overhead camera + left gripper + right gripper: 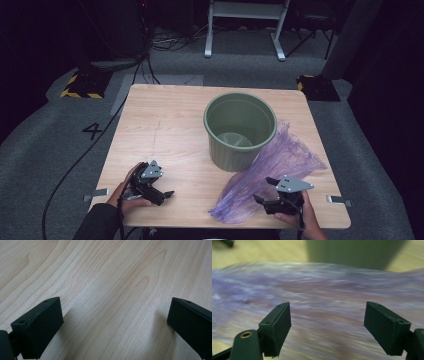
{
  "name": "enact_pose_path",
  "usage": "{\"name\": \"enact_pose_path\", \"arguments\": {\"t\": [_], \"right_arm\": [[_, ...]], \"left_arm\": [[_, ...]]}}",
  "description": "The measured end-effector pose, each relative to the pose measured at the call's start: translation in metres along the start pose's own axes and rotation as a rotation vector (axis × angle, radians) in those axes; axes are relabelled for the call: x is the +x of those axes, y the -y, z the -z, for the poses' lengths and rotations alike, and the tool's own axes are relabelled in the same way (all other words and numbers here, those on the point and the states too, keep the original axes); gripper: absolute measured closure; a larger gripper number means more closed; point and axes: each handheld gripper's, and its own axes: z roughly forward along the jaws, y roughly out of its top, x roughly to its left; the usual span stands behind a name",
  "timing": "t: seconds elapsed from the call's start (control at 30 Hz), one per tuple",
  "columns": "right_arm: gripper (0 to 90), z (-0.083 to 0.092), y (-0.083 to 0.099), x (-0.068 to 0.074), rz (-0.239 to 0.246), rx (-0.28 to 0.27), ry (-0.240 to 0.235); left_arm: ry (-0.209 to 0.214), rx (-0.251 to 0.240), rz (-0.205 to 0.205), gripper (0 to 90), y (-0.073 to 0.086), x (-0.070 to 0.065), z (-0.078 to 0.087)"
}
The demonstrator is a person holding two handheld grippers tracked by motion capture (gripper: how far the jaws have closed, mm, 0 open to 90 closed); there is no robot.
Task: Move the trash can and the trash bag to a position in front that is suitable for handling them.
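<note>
The purple plastic bag [272, 172] lies flat on the tabletop [165, 130], gathered into a long crumpled strip. Its long axis runs diagonally in the high view: the narrow bunched end points toward the near edge of the tabletop, left of the right hand-held gripper [265, 191], and the wider fanned end points away and to the right, passing behind the right side of the green bucket [240, 130]. The bag touches the bucket wall along its lower right side.

The green bucket stands upright near the middle of the tabletop, mouth up.

The right hand-held gripper is at the near right of the tabletop, held in the right hand [300, 217], jaws aimed left across the near portion of the bag. In the right gripper view its jaws stand wide apart; the bag [324, 297] stretches across the frame beyond them, blurred, and nothing is pinched between the pads. The bucket wall [352, 252] shows at the top of that view.

The left hand-held gripper [165, 192] is at the near left of the tabletop, held in the left hand [127, 192], well apart from the bag. In the left gripper view its jaws stand wide apart over bare wood [107, 290], with nothing between them
</note>
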Motion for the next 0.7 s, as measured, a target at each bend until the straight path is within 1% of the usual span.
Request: {"name": "enact_pose_path", "arguments": {"t": [0.07,0.13,0.17,0.2,0.27,0.3,0.33,0.47,0.53,0.57,0.63,0.7], "right_arm": [[22.6,-0.007,0.0,0.003,0.015,0.024,0.009],[24.5,-0.013,-0.001,0.004,0.017,0.041,0.009],[25.3,-0.014,-0.001,0.004,0.018,0.044,0.017],[25.9,-0.016,-0.001,0.002,0.015,0.045,0.035],[27.3,-0.018,-0.001,-0.003,-0.002,0.051,0.045],[27.3,-0.018,-0.001,-0.003,-0.002,0.051,0.045],[28.5,-0.02,0.0,-0.008,-0.017,0.059,0.075],[29.1,-0.022,0.001,-0.018,-0.025,0.068,0.096],[29.0,-0.022,0.001,-0.019,-0.025,0.067,0.1],[29.0,-0.023,0.001,-0.024,-0.025,0.079,0.107],[28.9,-0.023,0.001,-0.026,-0.026,0.081,0.102],[28.1,-0.023,0.001,-0.032,-0.023,0.085,0.109]], "left_arm": [[0.0,0.0,0.0,0.0,0.0,0.0,0.0],[-0.001,0.0,0.0,0.0,0.0,0.0,0.0],[-0.001,0.0,0.001,0.0,0.0,0.0,0.0],[-0.001,0.0,0.001,0.0,0.0,0.0,0.0],[-0.001,0.0,0.001,0.0,0.0,0.0,0.0],[-0.001,0.0,0.001,0.0,0.0,0.0,0.0],[-0.001,0.0,0.001,0.0,0.0,0.0,0.0],[-0.002,0.0,0.001,0.0,0.0,0.0,0.0],[-0.002,0.0,0.0,0.0,0.0,0.0,0.0],[-0.002,0.0,0.0,0.0,0.0,0.0,0.0],[-0.002,-0.001,0.001,0.0,0.0,0.0,0.0],[-0.003,0.0,0.001,0.0,0.0,0.0,0.0]]}}
